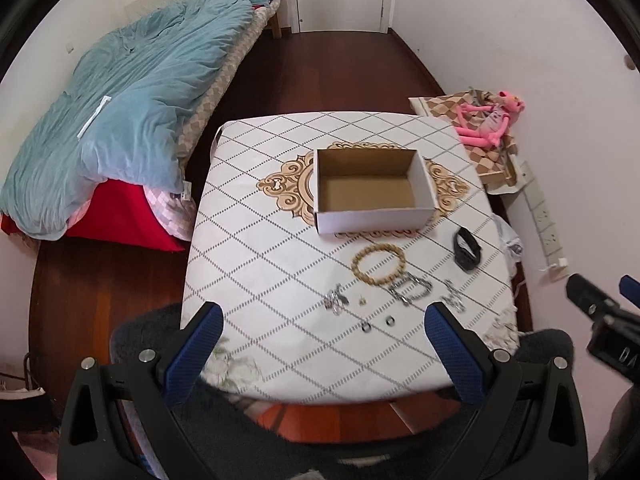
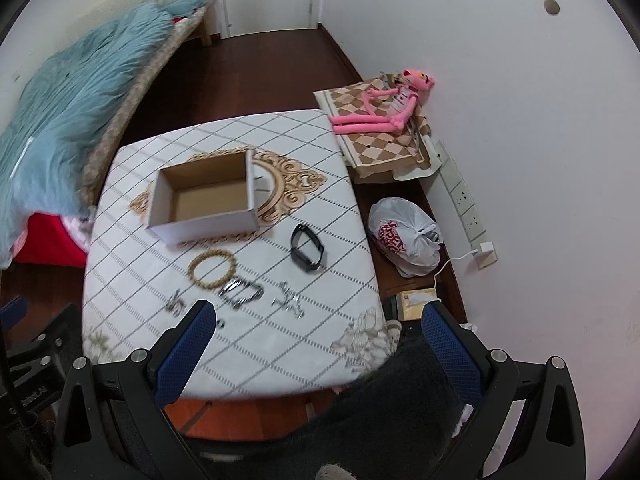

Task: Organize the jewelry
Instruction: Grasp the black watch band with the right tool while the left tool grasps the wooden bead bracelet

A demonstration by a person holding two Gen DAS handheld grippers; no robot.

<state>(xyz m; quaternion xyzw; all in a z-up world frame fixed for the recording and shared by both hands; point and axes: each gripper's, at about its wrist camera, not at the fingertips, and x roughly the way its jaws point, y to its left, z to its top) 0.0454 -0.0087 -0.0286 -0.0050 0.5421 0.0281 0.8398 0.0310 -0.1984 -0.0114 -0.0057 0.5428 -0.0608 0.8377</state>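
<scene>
An open, empty cardboard box (image 1: pixel 372 184) (image 2: pixel 204 200) stands mid-table. In front of it lie a wooden bead bracelet (image 1: pixel 378 266) (image 2: pixel 212 268), a black wristband (image 1: pixel 466 248) (image 2: pixel 307 247), a silver chain bracelet (image 1: pixel 412 290) (image 2: pixel 242 292), a silver chain piece (image 1: pixel 454 296) (image 2: pixel 288 300), a small silver cluster (image 1: pixel 335 299) (image 2: pixel 176 303), an earring (image 1: pixel 363 300) and two rings (image 1: pixel 376 324). My left gripper (image 1: pixel 324 320) is open above the table's near edge. My right gripper (image 2: pixel 320 320) is open, near the table's front right corner; it also shows in the left wrist view (image 1: pixel 600 300).
The small table (image 1: pixel 280 240) has a white diamond-patterned cloth. A bed with a blue duvet (image 1: pixel 120 120) is on the left. A pink plush toy (image 2: pixel 384 108) lies on a checked stool at right, with a plastic bag (image 2: pixel 406 236) and power strip on the floor.
</scene>
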